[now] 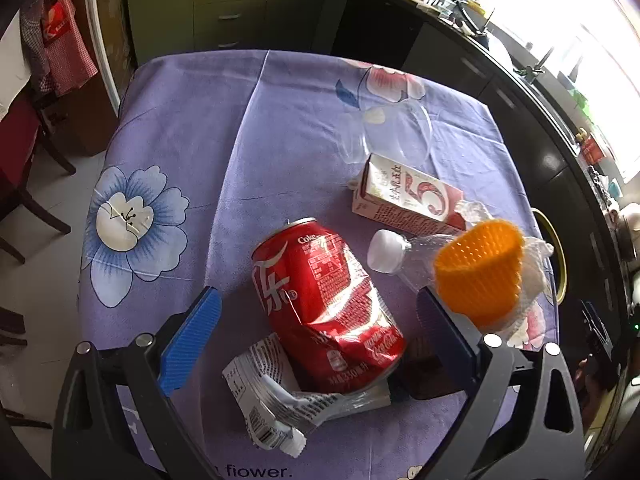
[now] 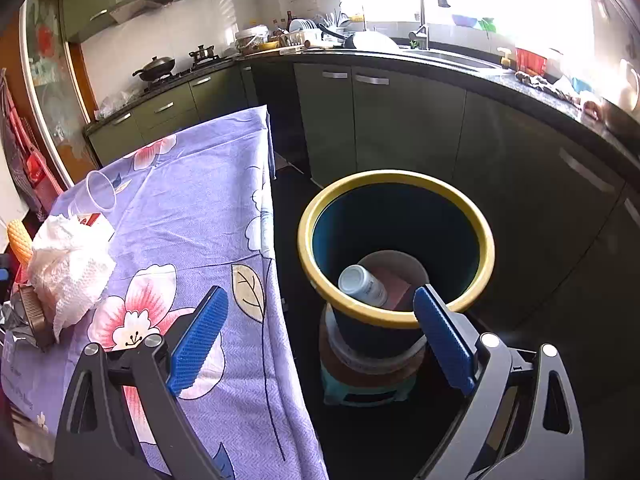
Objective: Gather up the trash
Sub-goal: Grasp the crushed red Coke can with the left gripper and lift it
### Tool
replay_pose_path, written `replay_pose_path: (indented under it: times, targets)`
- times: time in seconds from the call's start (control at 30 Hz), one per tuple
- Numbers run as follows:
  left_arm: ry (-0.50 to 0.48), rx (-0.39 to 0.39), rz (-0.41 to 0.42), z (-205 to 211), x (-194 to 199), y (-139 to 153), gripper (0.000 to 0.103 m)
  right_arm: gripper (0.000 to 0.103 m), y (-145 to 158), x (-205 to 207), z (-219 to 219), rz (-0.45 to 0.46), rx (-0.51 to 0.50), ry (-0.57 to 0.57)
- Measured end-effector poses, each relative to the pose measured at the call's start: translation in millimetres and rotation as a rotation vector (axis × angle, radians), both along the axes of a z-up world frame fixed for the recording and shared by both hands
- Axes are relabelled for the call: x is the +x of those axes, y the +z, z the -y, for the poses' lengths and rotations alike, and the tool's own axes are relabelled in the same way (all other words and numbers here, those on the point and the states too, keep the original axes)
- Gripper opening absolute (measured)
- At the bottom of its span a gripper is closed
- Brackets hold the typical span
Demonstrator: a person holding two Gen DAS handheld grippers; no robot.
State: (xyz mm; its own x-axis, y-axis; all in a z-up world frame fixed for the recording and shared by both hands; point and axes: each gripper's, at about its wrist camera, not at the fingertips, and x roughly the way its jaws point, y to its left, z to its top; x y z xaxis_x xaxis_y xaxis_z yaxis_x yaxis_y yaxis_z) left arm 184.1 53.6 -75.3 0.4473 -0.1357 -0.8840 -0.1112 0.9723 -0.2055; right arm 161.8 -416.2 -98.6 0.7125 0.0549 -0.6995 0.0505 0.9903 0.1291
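Observation:
A crushed red cola can (image 1: 324,308) lies on the purple flowered tablecloth (image 1: 192,128), between the wide-open fingers of my left gripper (image 1: 320,324). A crumpled silver wrapper (image 1: 276,396) lies under the can's near end. Right of it are a clear plastic bottle with a white cap (image 1: 400,256), an orange cup (image 1: 480,272), white tissue (image 1: 532,276), a milk carton (image 1: 408,196) and a clear plastic cup (image 1: 396,132). My right gripper (image 2: 320,340) is open and empty above the yellow-rimmed bin (image 2: 396,320), which holds a white bottle (image 2: 362,286).
The bin stands on a low stool (image 2: 360,388) on the dark floor beside the table's edge (image 2: 276,280). Dark kitchen cabinets (image 2: 400,128) and a cluttered counter run behind. Chairs (image 1: 24,184) stand left of the table. The tissue (image 2: 68,268) sits near the bin side.

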Motion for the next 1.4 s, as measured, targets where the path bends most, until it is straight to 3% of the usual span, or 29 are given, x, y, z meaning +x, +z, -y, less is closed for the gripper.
replay_pose_path:
  times: [0.6, 0.77, 1.03, 1.4]
  targets:
    - [0.018, 0.04, -0.215, 15, 41, -49, 0.093, 0.093, 21, 3, -23, 0.068, 0.024, 0.11]
    - [0.011, 0.014, -0.252, 16, 44, -57, 0.086, 0.093, 22, 6, -24, 0.065, 0.033, 0.116]
    - [0.004, 0.002, -0.229, 16, 45, -55, 0.08, 0.093, 21, 7, -25, 0.06, 0.039, 0.124]
    - [-0.004, 0.039, -0.133, 5, 33, -27, 0.078, 0.093, 23, 8, -32, 0.061, 0.042, 0.146]
